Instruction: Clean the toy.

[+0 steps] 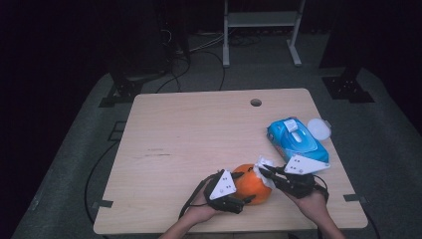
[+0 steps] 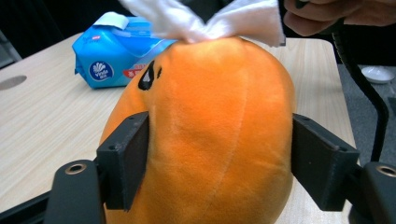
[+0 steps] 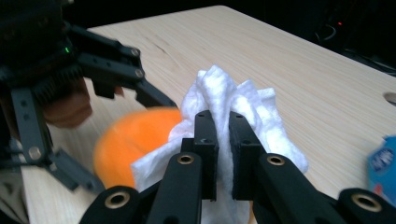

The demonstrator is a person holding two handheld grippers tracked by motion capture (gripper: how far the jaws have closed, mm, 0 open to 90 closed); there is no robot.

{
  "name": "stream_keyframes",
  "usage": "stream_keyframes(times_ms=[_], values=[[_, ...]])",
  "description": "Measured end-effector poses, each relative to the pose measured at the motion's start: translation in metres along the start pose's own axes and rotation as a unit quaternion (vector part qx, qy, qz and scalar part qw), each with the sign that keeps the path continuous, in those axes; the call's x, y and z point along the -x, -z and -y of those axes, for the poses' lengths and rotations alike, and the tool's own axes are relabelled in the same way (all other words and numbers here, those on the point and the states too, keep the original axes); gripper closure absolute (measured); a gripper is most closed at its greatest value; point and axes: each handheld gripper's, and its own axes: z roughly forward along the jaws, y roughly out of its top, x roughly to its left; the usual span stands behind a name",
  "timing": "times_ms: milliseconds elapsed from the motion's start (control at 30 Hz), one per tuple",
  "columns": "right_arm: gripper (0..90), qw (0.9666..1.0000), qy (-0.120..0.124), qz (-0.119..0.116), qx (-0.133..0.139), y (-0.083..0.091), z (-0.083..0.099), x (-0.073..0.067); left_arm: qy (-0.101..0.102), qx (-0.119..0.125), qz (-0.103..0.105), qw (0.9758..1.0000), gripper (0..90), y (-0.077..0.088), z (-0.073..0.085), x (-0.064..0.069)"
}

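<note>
Beside the blue wet-wipe pack, my left gripper clamps the round orange plush toy on the wooden table. My right gripper, pinched tight on a crumpled white wipe, rubs its top; next, I'd judge, sweep downward.

Fuzzy plush toy, seemingly fibrous wipe

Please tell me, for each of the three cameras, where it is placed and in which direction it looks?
High view: above the person's side, looking forward and down on the table; both forearms show.
Left gripper view: rides the left gripper, looking along jaws clamped on the orange plush toy.
Right gripper view: rides the right gripper, jaws pinching the white wipe.
Shared: toy, wipe, and the blue wipes pack.
</note>
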Motion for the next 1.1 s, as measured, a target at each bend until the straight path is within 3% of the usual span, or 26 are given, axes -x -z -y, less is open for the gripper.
stream_keyframes(times_ms=[67, 133, 200, 267, 333, 500, 700, 767, 967, 1000, 1100], values=[[83.1, 1.0000, -0.001, 0.001, 0.002, 0.003, 0.000, -0.002, 0.014, 0.001, 0.001, 0.9999, 25.5, -0.001, 0.000, -0.002], [83.0, 0.9999, 0.009, -0.005, 0.006, 0.002, -0.003, -0.010, 0.014, -0.002, -0.002, 0.9999, 25.5, -0.001, -0.001, -0.002], [83.0, 0.9988, 0.008, -0.047, 0.014, -0.002, -0.007, -0.020, 0.016, -0.001, -0.003, 0.9999, 25.5, -0.002, 0.000, -0.001], [82.8, 0.9977, 0.036, -0.058, 0.001, -0.011, -0.011, -0.036, 0.013, 0.000, -0.004, 0.9999, 25.5, -0.003, 0.001, 0.001], [82.9, 0.9969, 0.063, -0.046, -0.009, -0.017, -0.013, -0.044, 0.013, 0.002, -0.007, 0.9999, 25.5, -0.002, 0.002, 0.000], [83.2, 0.9992, 0.031, -0.025, 0.002, -0.010, -0.011, -0.022, 0.023, 0.008, -0.007, 0.9997, 25.8, 0.000, 0.002, -0.005], [83.3, 0.9998, -0.006, 0.019, 0.000, 0.005, 0.004, 0.003, 0.073, 0.022, -0.002, 0.9971, 25.8, 0.003, 0.006, -0.015], [83.3, 0.9998, -0.011, 0.016, 0.001, 0.005, 0.005, 0.002, 0.072, 0.020, -0.002, 0.9972, 25.8, 0.003, 0.007, -0.016], [83.2, 0.9996, 0.023, -0.008, 0.013, -0.003, -0.006, -0.021, 0.087, 0.023, -0.002, 0.9959, 25.7, 0.004, 0.009, -0.018], [83.2, 0.9995, 0.028, -0.006, 0.013, -0.004, -0.007, -0.020, 0.089, 0.024, -0.001, 0.9957, 25.9, 0.004, 0.009, -0.019], [83.2, 0.9999, 0.009, -0.004, 0.010, -0.003, -0.004, -0.009, 0.099, 0.028, -0.002, 0.9947, 26.1, 0.005, 0.010, -0.022]])
